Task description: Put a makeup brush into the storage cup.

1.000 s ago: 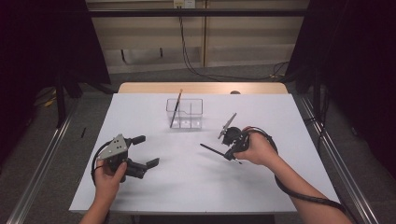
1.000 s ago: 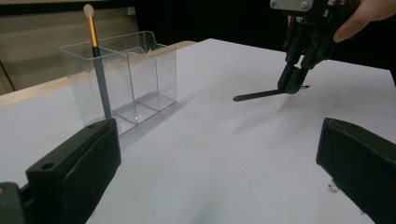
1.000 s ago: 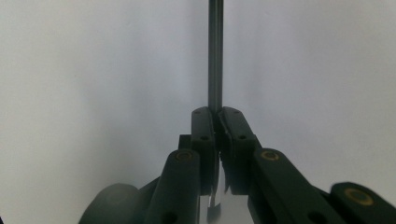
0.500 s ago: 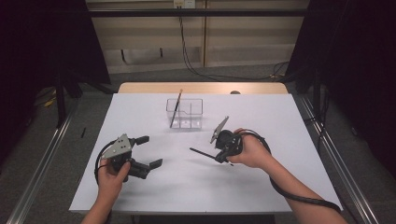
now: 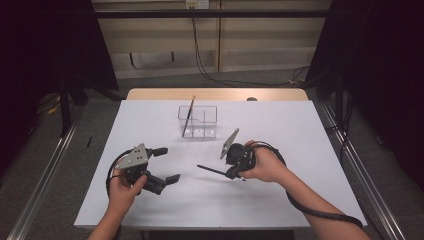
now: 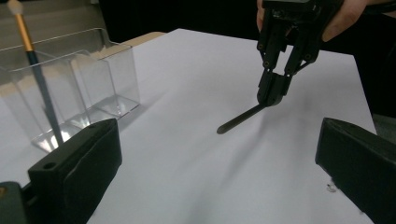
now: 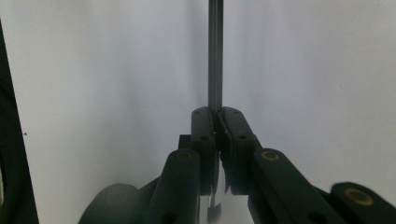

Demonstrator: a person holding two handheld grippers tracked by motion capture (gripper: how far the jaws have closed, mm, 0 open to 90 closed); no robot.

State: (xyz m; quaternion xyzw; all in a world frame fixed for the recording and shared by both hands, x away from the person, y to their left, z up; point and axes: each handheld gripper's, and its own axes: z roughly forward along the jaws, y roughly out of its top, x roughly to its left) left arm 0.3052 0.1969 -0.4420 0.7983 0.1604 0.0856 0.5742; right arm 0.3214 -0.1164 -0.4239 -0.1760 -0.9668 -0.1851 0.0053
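My right gripper (image 5: 231, 174) is shut on a thin dark stick (image 5: 212, 170) that lies low over the white table (image 5: 300, 130), its free end pointing left. In the right gripper view the jaws (image 7: 215, 116) pinch the stick (image 7: 215, 56) near its end. The left gripper view has that right gripper (image 6: 273, 91) and the stick (image 6: 240, 119) ahead. My left gripper (image 5: 167, 164) stands open and empty at the near left (image 6: 219, 140). A clear plastic organizer (image 5: 200, 120) at the back middle holds an upright brush (image 5: 188, 116) with a gold ferrule (image 6: 39, 79).
The organizer (image 6: 93, 79) has several compartments, and the brush leans in its left one. A wooden strip (image 5: 215, 94) runs along the table's far edge. Cables trail from both grippers. Dark floor and metal rails surround the table.
My right hand has carried the stick leftward, toward the table's middle. The left gripper has hardly moved and stays open.
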